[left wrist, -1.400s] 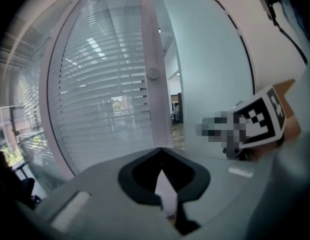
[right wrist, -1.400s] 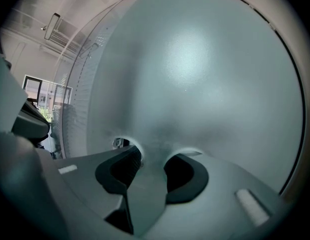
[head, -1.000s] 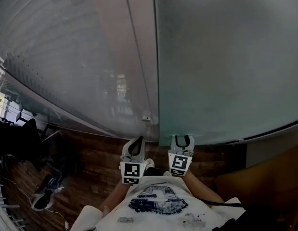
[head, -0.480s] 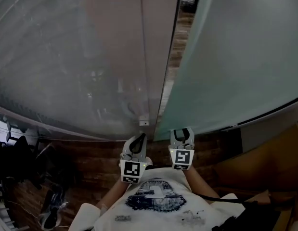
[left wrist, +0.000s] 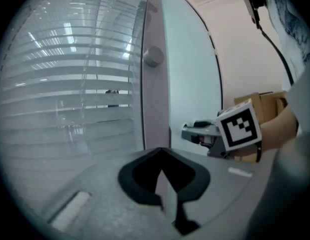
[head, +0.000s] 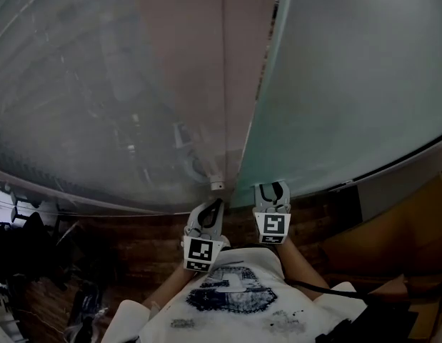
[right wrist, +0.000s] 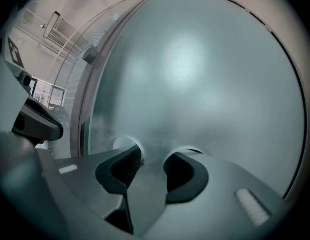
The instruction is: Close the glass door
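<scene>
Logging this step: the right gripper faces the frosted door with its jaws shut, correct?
Not quite. The right gripper does face the door, but its jaws stand apart, not shut, with nothing held between them. The right gripper view shows this.

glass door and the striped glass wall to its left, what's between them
A plain upright frame post, plus a thin open gap along the edge of the glass door; the head view shows both.

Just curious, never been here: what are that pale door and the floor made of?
Door: likely frosted glass, pale green, milky and softly lit, nothing sharp showing through. Floor: dark reddish wood planks by the seams, possibly laminate.
</scene>
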`<state>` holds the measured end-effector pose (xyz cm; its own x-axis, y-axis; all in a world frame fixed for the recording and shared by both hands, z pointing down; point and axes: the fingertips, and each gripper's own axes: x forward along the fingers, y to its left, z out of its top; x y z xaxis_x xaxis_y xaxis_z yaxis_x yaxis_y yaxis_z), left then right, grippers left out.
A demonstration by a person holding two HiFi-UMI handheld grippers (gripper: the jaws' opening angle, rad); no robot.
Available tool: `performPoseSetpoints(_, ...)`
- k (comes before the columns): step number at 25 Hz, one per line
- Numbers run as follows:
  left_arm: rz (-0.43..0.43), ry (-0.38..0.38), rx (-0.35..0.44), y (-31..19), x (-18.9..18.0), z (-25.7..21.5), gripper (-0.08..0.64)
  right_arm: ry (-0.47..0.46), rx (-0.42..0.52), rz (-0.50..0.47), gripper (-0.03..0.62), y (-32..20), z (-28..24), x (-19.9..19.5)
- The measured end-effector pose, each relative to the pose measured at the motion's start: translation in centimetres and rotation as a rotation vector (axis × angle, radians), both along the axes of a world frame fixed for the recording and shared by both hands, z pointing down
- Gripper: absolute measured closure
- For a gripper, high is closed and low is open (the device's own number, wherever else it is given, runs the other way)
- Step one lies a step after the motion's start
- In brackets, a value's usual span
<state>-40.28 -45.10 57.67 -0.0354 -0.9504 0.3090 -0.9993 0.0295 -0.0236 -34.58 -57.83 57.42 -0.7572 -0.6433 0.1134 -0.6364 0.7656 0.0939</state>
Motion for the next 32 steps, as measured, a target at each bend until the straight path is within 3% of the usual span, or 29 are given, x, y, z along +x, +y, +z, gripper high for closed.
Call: performPoseSetpoints(32, -0.020, -0.006, -0.002, -0.5, -1.6, 0.2, 0.557, -0.015, 0.023, 0.022, 0.443, -1.8, -0.3, -1.5)
